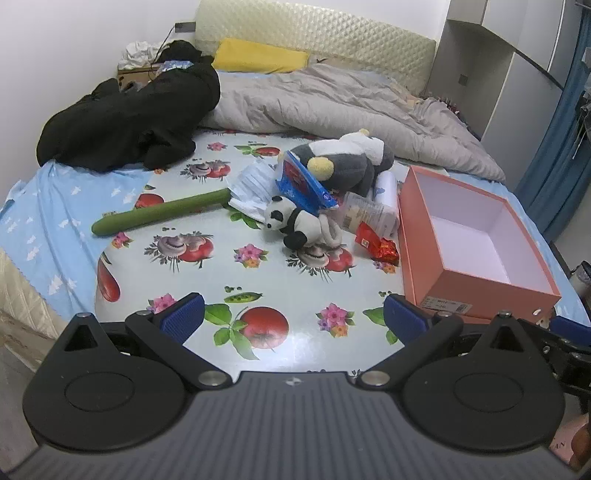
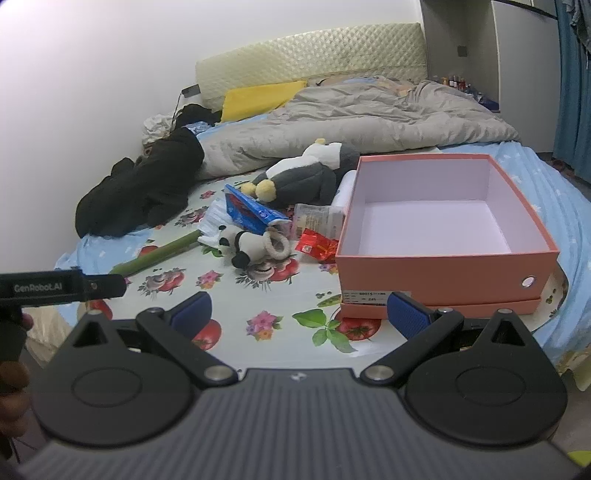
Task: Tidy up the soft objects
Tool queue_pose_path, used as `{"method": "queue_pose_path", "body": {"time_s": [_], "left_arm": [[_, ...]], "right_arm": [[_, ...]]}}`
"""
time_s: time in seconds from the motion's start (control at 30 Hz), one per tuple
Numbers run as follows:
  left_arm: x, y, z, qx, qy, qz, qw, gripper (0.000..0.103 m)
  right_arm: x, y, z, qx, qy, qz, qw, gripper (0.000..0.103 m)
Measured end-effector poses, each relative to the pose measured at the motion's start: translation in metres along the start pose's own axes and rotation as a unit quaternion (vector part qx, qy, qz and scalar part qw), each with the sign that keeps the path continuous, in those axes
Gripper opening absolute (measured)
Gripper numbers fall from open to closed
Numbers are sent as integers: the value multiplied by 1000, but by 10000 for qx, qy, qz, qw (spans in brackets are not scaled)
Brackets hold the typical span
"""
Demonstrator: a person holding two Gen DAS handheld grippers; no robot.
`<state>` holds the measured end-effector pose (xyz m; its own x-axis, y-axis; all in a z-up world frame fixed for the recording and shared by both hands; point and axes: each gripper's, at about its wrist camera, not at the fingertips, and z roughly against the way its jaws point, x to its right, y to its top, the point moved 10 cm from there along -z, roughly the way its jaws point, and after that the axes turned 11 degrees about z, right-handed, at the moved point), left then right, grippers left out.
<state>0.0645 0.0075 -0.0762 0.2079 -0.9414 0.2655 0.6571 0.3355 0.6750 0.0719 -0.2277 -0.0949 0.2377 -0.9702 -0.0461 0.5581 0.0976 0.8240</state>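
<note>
Both grippers, left gripper [image 1: 293, 317] and right gripper [image 2: 299, 314], hover spread wide, holding nothing. Beside the empty orange box [image 2: 448, 260] lies the panda plush [image 2: 242, 242]; best pinch its body, avoiding the 1 red wrapper [image 2: 317, 247] nearby.

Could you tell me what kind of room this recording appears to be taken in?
Most likely a bedroom: a bed with a padded headboard, a rumpled grey duvet and a yellow pillow. Plush toys and a pink box lie on a floral sheet.
</note>
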Motion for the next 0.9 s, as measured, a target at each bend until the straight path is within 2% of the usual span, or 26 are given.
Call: {"method": "queue_pose_path", "body": {"time_s": [0.3, 0.9], "left_arm": [[7, -5, -4, -160, -88, -14, 9998, 103], [16, -6, -4, -158, -180, -44, 9997, 103]], "right_arm": [[-3, 0, 1, -25, 21, 50, 10000, 103], [5, 1, 1, 7, -66, -5, 10000, 103]]}}
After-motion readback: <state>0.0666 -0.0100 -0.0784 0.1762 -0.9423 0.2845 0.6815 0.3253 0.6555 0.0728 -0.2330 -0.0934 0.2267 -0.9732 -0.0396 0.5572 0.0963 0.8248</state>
